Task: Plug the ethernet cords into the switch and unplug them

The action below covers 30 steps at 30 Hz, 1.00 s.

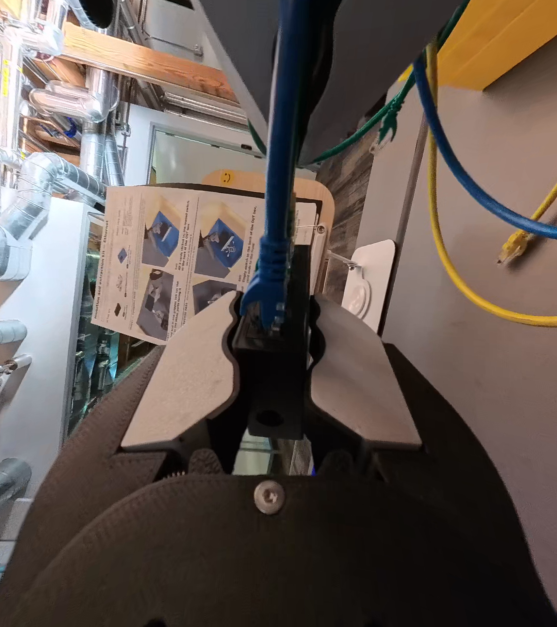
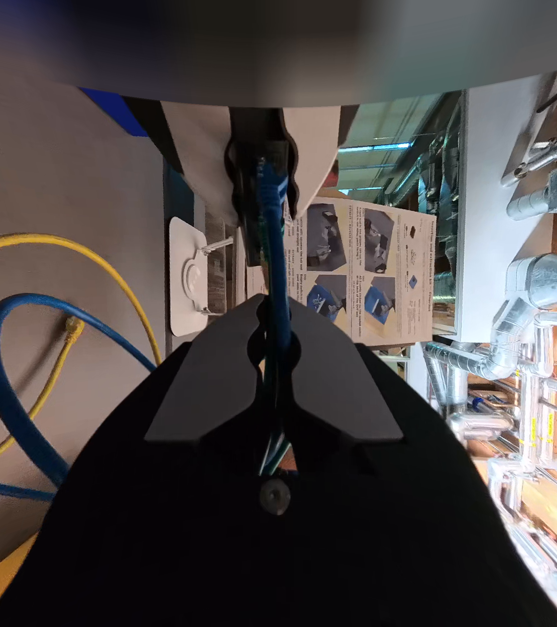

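Note:
My left gripper [image 1: 275, 305] is shut on the black switch [image 1: 270, 373] and holds it off the table. A blue ethernet cord [image 1: 278, 135] comes down to the switch, and its plug [image 1: 266, 288] sits at a port. I cannot tell if it is fully seated. My right gripper [image 2: 275, 315] is shut on that blue cord [image 2: 278, 271] a short way behind the plug [image 2: 268, 183]. The switch [image 2: 249, 203] and the left gripper's fingers [image 2: 199, 152] show beyond it. A thin green cord [image 2: 263, 237] runs beside the blue one.
A yellow cord [image 1: 457, 288] with a free plug [image 1: 514, 246] and a loop of blue cord [image 1: 457, 176] lie on the grey table [image 1: 490, 407]. A green plug [image 1: 385, 132] hangs free. An instruction sheet [image 1: 168, 254] on a wooden board, a white base plate [image 1: 368, 281] and a yellow box [image 1: 507, 40] are nearby. Tip to tip, the grippers are about 7 centimetres apart.

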{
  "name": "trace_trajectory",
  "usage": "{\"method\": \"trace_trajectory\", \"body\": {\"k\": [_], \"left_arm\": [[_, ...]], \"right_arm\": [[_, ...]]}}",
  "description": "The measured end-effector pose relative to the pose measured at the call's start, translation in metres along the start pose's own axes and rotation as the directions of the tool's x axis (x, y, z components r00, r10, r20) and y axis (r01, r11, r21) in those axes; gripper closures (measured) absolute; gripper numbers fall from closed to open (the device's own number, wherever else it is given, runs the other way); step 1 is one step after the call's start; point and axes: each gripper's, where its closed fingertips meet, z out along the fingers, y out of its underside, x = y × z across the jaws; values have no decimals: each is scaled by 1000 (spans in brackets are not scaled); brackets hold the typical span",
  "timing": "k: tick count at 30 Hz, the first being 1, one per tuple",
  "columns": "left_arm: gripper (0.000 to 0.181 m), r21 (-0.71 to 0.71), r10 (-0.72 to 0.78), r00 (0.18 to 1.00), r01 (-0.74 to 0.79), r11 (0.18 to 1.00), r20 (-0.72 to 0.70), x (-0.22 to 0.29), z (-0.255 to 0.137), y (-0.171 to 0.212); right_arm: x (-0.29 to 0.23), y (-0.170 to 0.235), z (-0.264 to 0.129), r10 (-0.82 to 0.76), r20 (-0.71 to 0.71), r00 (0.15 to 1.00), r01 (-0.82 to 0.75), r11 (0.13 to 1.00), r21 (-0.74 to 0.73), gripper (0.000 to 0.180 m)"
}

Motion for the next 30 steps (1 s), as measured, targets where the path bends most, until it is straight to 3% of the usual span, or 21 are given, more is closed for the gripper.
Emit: {"method": "trace_trajectory", "body": {"k": [13, 17, 23, 30], "left_arm": [[151, -77, 51, 999, -50, 996, 7, -4, 0, 11], [151, -72, 114, 993, -111, 991, 39, -4, 0, 7], [151, -61, 133, 991, -131, 989, 25, 1, -1, -1], [151, -56, 156, 988, -156, 986, -1, 12, 3, -7]], "right_arm": [[2, 11, -1, -39, -2, 999, 39, 997, -59, 173], [-5, -2, -6, 57, 76, 995, -63, 995, 83, 155], [-5, -36, -23, 48, 77, 996, -73, 924, 375, 157], [-16, -31, -14, 60, 143, 988, -106, 936, 337, 156]]}}
